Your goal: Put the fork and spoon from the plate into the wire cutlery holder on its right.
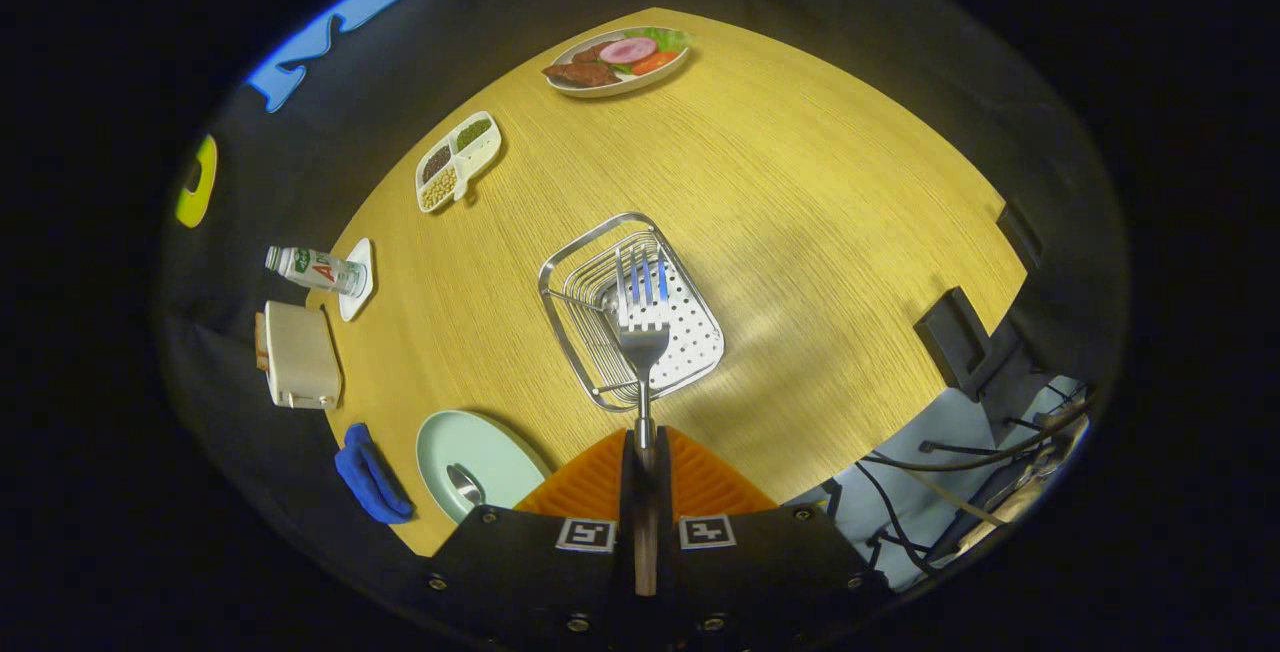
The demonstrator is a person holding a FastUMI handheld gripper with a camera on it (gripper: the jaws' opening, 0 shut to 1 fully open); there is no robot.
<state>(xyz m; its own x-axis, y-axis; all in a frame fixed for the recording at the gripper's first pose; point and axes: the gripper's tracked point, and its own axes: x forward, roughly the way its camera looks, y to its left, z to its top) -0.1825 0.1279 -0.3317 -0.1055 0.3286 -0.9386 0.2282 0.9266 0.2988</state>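
My gripper point(641, 447) is shut on the handle of a metal fork point(641, 317), whose tines point away from me. The fork hangs over the wire cutlery holder point(570, 277), a steel basket with a perforated floor that stands on the wooden table. The tines sit above the basket's inside; I cannot tell whether they touch it. Left of my fingers lies a pale green plate point(495, 452) with the bowl of a spoon point(466, 483) on it; the spoon's handle is hidden behind the gripper body.
A blue cloth point(370, 477) lies beside the plate. Further along the table's edge stand a cream toaster point(297, 355), a bottle on its side point(315, 269) on a coaster, a divided dish of beans point(455, 160) and a plate of food point(618, 60). Cables point(960, 472) hang off the other side.
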